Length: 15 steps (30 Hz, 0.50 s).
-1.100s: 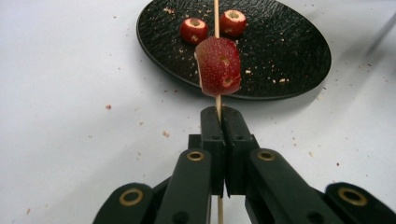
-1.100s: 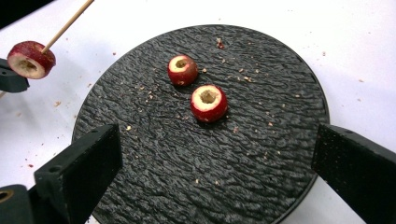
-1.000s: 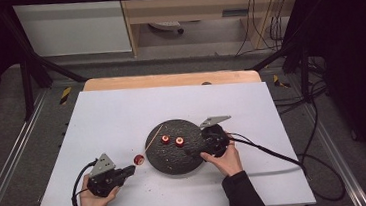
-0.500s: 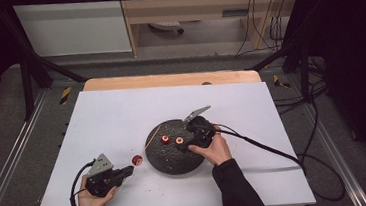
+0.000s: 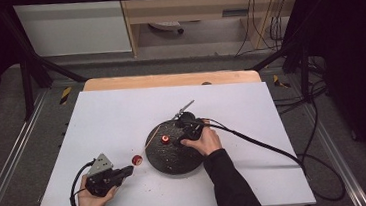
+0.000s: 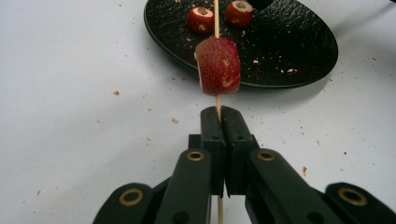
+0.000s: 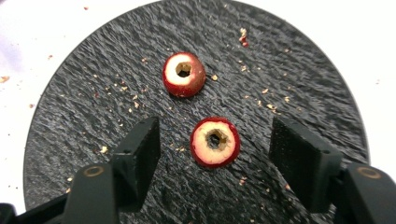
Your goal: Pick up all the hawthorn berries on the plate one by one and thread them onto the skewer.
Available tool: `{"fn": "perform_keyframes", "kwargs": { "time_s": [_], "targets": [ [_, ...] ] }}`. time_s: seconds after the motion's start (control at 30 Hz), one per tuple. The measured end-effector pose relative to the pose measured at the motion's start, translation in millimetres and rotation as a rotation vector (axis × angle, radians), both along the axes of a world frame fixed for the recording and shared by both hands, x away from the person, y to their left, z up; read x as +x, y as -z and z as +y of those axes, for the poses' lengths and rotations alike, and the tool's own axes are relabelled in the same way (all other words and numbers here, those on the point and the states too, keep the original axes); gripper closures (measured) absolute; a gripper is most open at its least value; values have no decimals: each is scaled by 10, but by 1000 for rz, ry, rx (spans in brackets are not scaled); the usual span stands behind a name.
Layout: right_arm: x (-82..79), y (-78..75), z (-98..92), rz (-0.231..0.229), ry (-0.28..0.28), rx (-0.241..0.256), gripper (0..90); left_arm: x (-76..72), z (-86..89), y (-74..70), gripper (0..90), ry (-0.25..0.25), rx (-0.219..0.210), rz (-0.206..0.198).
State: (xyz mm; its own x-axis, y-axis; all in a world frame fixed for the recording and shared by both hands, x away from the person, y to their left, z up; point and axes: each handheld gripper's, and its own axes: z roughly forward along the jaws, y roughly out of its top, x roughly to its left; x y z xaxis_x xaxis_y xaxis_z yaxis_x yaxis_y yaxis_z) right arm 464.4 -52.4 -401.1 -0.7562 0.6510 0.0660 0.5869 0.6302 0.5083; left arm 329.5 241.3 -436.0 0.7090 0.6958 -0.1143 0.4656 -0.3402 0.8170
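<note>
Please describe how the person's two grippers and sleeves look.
Both grippers are black. The left gripper has flat rectangular jaws on arms with brass-coloured rivets, a grey three-cornered plate on top and a looping black cable. The right gripper has ribbed black pads and a long black cable. Both sleeves are dark.

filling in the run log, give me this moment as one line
left gripper: shut on skewer with one fruit | right gripper: open over cored fruit | black plate: two fruits

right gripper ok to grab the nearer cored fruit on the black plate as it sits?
Probably yes. The right gripper hangs open over the black plate, jaws either side of the nearer cored fruit with gaps both ways. The other fruit sits farther off, clear of the jaws.
</note>
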Motion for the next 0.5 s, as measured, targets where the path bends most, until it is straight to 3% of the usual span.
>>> {"fn": "perform_keyframes", "kwargs": {
  "time_s": [0.23,0.5],
  "targets": [
    [71,75,14,39,0,-32,472,6,-2,6,882,0,-1,3],
    [111,116,25,82,13,-26,558,8,1,4,883,0,1,2]
  ]
}}
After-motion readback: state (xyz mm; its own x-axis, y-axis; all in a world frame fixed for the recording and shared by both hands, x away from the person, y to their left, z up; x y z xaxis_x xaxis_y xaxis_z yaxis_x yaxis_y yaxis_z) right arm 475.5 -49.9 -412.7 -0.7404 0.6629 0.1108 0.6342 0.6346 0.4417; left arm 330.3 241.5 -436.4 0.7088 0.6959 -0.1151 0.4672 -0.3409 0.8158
